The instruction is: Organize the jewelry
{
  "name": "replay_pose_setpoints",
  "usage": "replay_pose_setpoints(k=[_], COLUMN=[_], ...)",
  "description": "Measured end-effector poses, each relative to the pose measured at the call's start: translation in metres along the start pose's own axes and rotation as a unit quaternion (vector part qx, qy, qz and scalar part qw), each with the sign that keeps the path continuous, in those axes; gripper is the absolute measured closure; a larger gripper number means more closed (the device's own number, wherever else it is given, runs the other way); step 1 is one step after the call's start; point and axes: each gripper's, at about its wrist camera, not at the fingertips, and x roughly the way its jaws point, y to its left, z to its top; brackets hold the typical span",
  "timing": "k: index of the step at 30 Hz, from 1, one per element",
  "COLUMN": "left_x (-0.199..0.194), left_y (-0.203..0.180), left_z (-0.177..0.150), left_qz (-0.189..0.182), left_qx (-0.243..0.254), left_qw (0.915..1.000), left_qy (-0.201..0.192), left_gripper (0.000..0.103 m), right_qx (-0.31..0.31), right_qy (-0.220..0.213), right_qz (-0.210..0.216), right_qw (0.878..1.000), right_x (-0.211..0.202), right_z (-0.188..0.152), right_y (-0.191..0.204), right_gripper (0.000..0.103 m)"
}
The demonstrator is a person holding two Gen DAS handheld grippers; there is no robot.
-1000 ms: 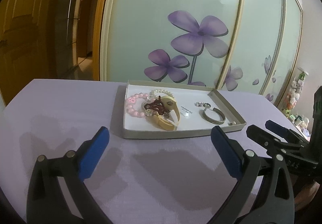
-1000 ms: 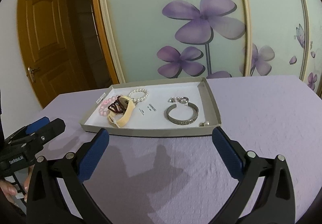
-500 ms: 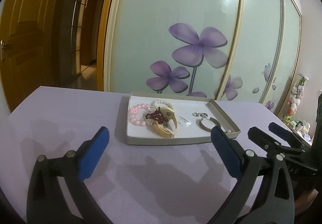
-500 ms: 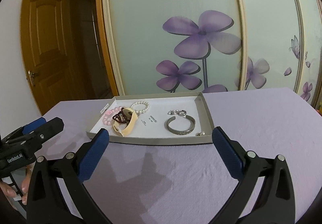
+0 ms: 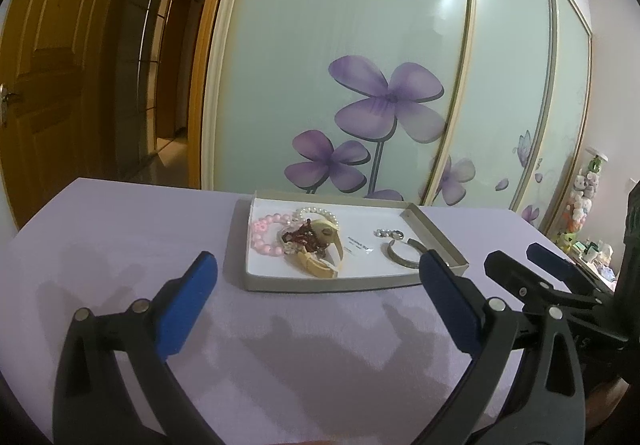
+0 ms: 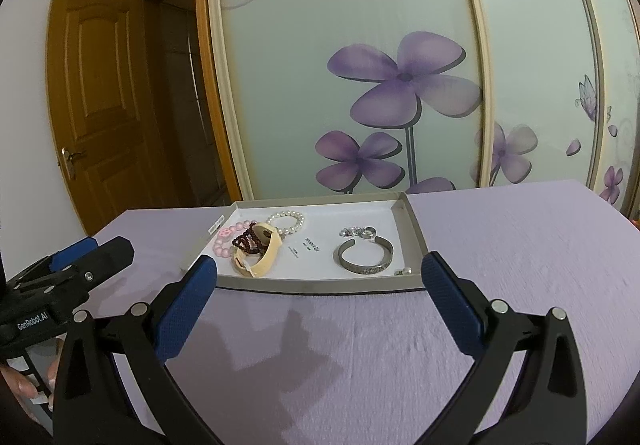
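Both grippers released, empty: left gripper (image 5: 318,271), right gripper (image 6: 319,277); jewelry tray (image 6: 412,223) at 12 o'clock on counter (image 6: 520,245)

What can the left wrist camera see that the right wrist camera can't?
Only the left wrist view shows the right gripper and a shelf of small toys at the far right. Only the right wrist view shows the left gripper and the whole shut wooden door. Both show the shallow box on the purple table, holding the silver cuff bracelet, pearl bracelet and pink bead bracelet.
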Motion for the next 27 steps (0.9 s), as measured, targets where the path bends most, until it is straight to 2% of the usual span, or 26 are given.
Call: replay_pose_setpoints(k=[27], left_x=[0.0026], left_y=[-0.0016], left_z=[-0.0029], left_qz=[-0.003], left_qx=[0.004], left_qw=[1.0], left_qy=[0.007], left_gripper=[0.002], right_qx=[-0.002], right_qy=[0.001], right_qz=[0.0], right_qw=[1.0], right_x=[0.001], right_z=[-0.0018], right_y=[0.0013], right_gripper=[0.001])
